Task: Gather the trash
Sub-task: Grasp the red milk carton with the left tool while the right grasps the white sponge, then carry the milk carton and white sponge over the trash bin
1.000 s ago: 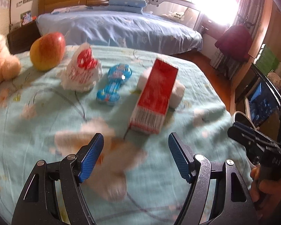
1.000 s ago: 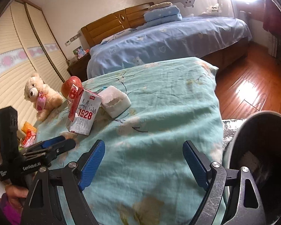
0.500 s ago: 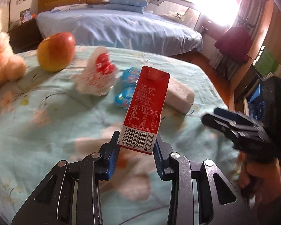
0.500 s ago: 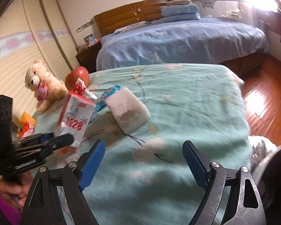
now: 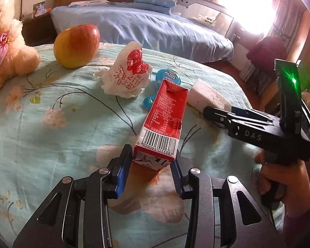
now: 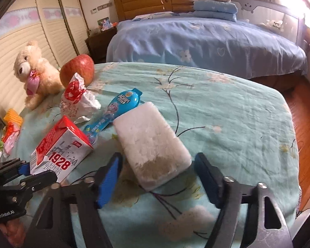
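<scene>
A red and white milk carton (image 5: 165, 111) tilts up off the floral bedspread (image 5: 51, 124). My left gripper (image 5: 151, 157) holds its barcode end between both blue pads, and the jaws are opening slightly. In the right wrist view the same carton (image 6: 60, 144) is at the lower left. A white block with a stained end (image 6: 150, 140) lies between the fingers of my right gripper (image 6: 158, 159). Those jaws are closing, with a gap on each side of the block. A crumpled white wrapper with red print (image 6: 76, 101) and a blue plastic package (image 6: 113, 111) lie beyond.
A red-yellow apple (image 5: 76, 45) and a cream teddy bear (image 5: 6, 47) sit at the far left of the bedspread. Orange packets (image 6: 12, 117) lie at its left edge. A blue-covered bed (image 6: 196, 41) stands behind. A bin's rim (image 6: 308, 227) shows at the lower right, with wooden floor beyond.
My left gripper closed on the milk carton and tipped it up off the bedspread. My right gripper swung left from the bin to the white block, and its jaws narrowed around it.
</scene>
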`<state>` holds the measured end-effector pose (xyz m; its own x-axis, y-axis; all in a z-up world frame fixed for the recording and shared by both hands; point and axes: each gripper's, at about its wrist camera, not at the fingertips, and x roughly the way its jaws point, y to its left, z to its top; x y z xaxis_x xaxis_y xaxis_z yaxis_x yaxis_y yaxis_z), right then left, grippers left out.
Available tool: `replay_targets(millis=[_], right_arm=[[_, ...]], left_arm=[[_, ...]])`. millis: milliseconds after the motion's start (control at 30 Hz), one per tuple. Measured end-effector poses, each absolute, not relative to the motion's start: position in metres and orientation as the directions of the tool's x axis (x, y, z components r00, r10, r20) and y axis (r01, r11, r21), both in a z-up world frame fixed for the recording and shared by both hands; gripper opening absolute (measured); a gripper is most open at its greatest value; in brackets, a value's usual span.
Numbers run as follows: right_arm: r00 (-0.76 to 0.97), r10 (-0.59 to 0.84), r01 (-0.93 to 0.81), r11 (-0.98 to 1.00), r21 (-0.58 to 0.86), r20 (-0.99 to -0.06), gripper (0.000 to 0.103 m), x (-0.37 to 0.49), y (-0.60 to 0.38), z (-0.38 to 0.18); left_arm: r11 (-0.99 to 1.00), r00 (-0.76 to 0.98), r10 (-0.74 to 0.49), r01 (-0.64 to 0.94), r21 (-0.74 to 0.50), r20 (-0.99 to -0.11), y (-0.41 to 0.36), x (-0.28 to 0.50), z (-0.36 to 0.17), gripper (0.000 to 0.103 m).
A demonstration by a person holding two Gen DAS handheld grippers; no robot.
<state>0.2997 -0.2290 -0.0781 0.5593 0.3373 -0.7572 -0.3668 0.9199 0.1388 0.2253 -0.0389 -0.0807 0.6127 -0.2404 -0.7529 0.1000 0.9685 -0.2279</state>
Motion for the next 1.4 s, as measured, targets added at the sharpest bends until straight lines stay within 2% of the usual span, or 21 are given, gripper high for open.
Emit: replay_targets(millis=[100, 200, 233, 267, 500, 767, 1400], right_arm=[[0.563, 0.344, -0.362, 0.920, 0.150, -0.751, 0.055, 0.296, -0.232, -0.078], [0.565, 0.366, -0.352, 0.918, 0.184, -0.739, 0.055, 0.287, -0.236, -0.075], [0.566, 0.374, -0.349, 0.916, 0.198, -0.735, 0.055, 0.281, -0.238, -0.074], [0.567, 0.378, -0.344, 0.916, 0.207, -0.732, 0.055, 0.276, -0.239, -0.073], [0.598, 0.395, -0.249, 0.919, 0.306, -0.698, 0.055, 0.227, -0.263, -0.067], [0.655, 0.374, -0.177, 0.921, 0.348, -0.657, 0.054, 0.179, -0.288, -0.058], [0.722, 0.264, -0.019, 0.932, 0.362, -0.640, 0.054, 0.109, -0.357, -0.061]], left_arm=[[0.965, 0.595, -0.255, 0.108, -0.238, -0.762, -0.041, 0.228, -0.083, 0.045], [0.963, 0.613, -0.262, 0.120, -0.240, -0.745, -0.041, 0.224, -0.080, 0.045], [0.964, 0.616, -0.260, 0.120, -0.238, -0.743, -0.041, 0.224, -0.079, 0.037], [0.963, 0.617, -0.265, 0.123, -0.241, -0.741, -0.041, 0.222, -0.079, 0.035], [0.959, 0.633, -0.277, 0.136, -0.249, -0.723, -0.043, 0.207, -0.072, 0.033], [0.943, 0.625, -0.332, 0.226, -0.244, -0.707, -0.078, 0.166, -0.067, 0.033], [0.897, 0.608, -0.422, 0.390, -0.209, -0.673, -0.147, 0.126, -0.048, 0.032]])
